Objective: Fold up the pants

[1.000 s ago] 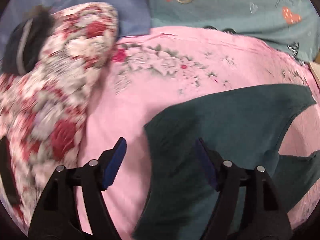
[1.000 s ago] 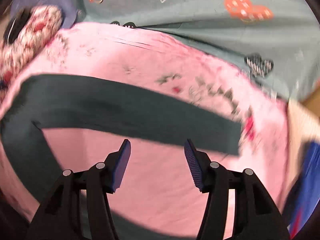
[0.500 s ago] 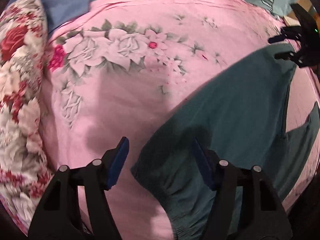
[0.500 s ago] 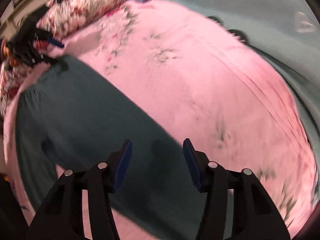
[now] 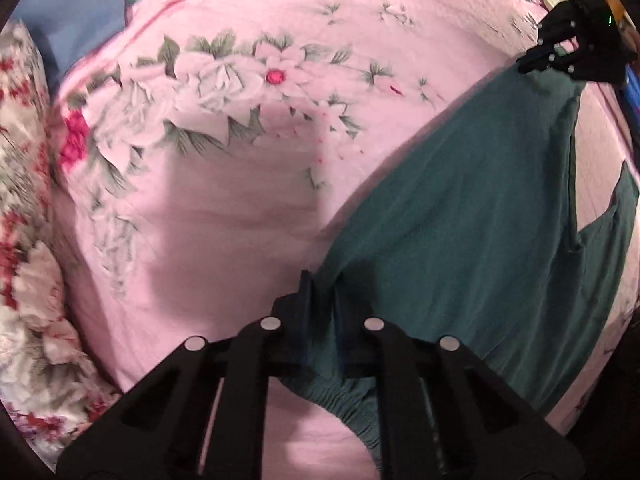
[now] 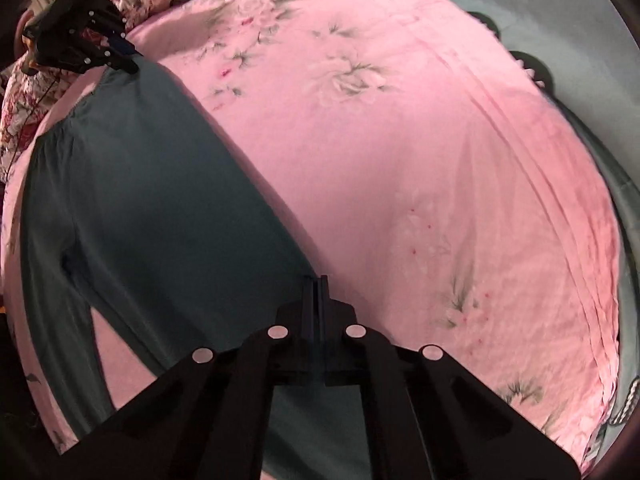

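Note:
Dark teal pants [image 5: 472, 216] lie spread on a pink floral bedsheet [image 5: 248, 184]. My left gripper [image 5: 320, 292] is shut on the pants at the far corner of the gathered waistband. My right gripper [image 6: 318, 292] is shut on the far edge of the pants [image 6: 152, 200] at the leg end. Each gripper shows in the other's view: the right one [image 5: 576, 52] at the top right of the left wrist view, the left one [image 6: 80, 40] at the top left of the right wrist view. Both legs lie flat, with pink sheet showing between them.
A red and white floral quilt [image 5: 28, 280] is bunched along the left of the bed. A teal sheet with heart prints [image 6: 580, 40] lies beyond the pink sheet. A blue cloth [image 5: 68, 12] is at the far left corner.
Both grippers were open above the pants; they have come down to the fabric's far edge and closed on it, the left at the waistband, the right at the leg end.

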{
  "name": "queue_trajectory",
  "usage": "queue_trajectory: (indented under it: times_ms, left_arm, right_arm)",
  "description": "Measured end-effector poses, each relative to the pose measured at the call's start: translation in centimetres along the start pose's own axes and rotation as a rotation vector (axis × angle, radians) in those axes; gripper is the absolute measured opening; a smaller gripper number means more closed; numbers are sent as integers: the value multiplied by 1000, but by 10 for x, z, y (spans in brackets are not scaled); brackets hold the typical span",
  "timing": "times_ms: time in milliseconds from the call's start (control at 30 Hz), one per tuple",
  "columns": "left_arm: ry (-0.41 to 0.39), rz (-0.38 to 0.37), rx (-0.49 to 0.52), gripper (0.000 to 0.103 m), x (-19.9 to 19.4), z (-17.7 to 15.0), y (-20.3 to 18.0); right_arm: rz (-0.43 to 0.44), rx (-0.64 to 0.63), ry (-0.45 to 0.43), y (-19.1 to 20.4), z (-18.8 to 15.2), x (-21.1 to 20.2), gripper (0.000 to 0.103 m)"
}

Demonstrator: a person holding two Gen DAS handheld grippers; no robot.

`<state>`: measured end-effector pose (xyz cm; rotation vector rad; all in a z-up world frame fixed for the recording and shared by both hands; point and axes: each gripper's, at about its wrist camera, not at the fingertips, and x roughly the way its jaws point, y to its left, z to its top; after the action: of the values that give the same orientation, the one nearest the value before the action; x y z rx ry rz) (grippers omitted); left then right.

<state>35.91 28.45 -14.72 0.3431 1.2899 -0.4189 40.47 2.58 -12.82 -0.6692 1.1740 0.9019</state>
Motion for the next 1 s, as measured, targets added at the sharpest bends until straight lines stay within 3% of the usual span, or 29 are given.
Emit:
queue_trajectory:
  times_ms: [267, 467, 600, 767, 900, 1000]
  left_arm:
    - [-154, 131, 58, 7, -70, -30, -30]
    - [-236, 191, 112, 6, -127, -80, -83]
    - [-223, 221, 146, 6, -128, -125, -117]
    - [-137, 243, 153, 4, -88, -180, -143]
    - [-95, 239, 118, 3, -63, -206, -145]
    - [-133, 203, 28, 4, -71, -214, -136]
  right_arm:
    - [-41, -56, -121, 56, -30, -94, 1]
    - [-30, -141, -107, 133, -79, -132, 1]
    - [-14, -180, -45, 193, -112, -110, 1]
    - [18, -164, 21, 252, -148, -65, 1]
    - [2, -107, 32, 262, -155, -46, 1]
    - [-22, -80, 49, 260, -156, -38, 4]
